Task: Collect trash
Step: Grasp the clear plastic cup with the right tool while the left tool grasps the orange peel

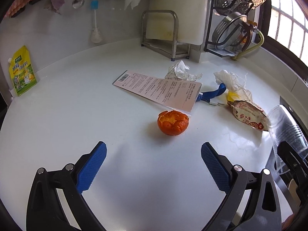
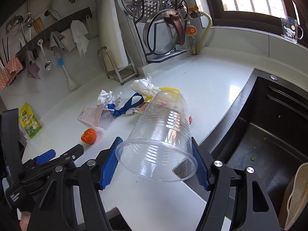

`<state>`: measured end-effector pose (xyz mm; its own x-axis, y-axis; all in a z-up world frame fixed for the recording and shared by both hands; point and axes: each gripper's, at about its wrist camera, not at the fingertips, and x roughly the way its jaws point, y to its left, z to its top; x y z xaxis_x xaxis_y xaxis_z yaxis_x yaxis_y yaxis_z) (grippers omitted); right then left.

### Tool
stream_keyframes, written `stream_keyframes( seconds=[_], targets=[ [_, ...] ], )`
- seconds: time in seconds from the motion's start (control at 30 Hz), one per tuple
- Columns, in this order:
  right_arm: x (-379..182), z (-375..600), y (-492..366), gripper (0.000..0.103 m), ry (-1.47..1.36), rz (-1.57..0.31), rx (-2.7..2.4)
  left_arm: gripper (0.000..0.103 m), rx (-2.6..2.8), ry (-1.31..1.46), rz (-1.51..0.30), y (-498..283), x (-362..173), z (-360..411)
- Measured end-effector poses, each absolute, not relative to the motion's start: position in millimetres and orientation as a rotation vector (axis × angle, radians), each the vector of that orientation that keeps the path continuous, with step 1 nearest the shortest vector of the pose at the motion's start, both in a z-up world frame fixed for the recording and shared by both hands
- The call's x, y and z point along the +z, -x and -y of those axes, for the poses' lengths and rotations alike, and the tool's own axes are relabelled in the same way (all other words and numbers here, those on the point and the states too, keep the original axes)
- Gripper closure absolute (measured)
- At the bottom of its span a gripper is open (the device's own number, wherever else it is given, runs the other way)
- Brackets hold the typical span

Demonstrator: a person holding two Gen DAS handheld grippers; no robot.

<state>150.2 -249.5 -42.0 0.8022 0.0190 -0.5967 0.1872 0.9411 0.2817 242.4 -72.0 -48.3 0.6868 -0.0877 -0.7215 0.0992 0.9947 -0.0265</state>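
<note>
My right gripper (image 2: 156,150) is shut on a clear plastic cup (image 2: 159,130), holding it on its side above the counter edge; the cup also shows in the left wrist view (image 1: 284,129). My left gripper (image 1: 154,150) is open and empty, just short of an orange peel (image 1: 172,122), which the right wrist view (image 2: 89,136) also shows. Behind it lie a printed card (image 1: 157,90), crumpled paper (image 1: 181,71), a blue strap (image 1: 211,94), white tissue (image 1: 231,80) and a snack wrapper (image 1: 248,115).
A yellow sauce pouch (image 1: 22,71) leans on the left wall. A metal rack (image 1: 161,34) and a steamer rack (image 1: 236,19) stand at the back. A dark sink (image 2: 269,134) lies to the right of the white counter (image 1: 77,115).
</note>
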Motion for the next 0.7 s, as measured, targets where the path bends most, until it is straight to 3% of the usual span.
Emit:
stream_keyframes(
  seconds=[0.33,0.53,0.7],
  targets=[
    [-46,269,-147,0.037,-0.409,-0.624,-0.043,0.012,-0.064,-0.013,-0.888,-281,-61,87],
    [-48,273,-145,0.037,-0.427,-0.617,-0.031,0.039,-0.057,-0.039,-0.918,-288,-65,93],
    [-48,273,-145,0.037,-0.427,-0.612,-0.029,0.069,-0.08,-0.036,-0.893,-284,-63,93]
  ],
)
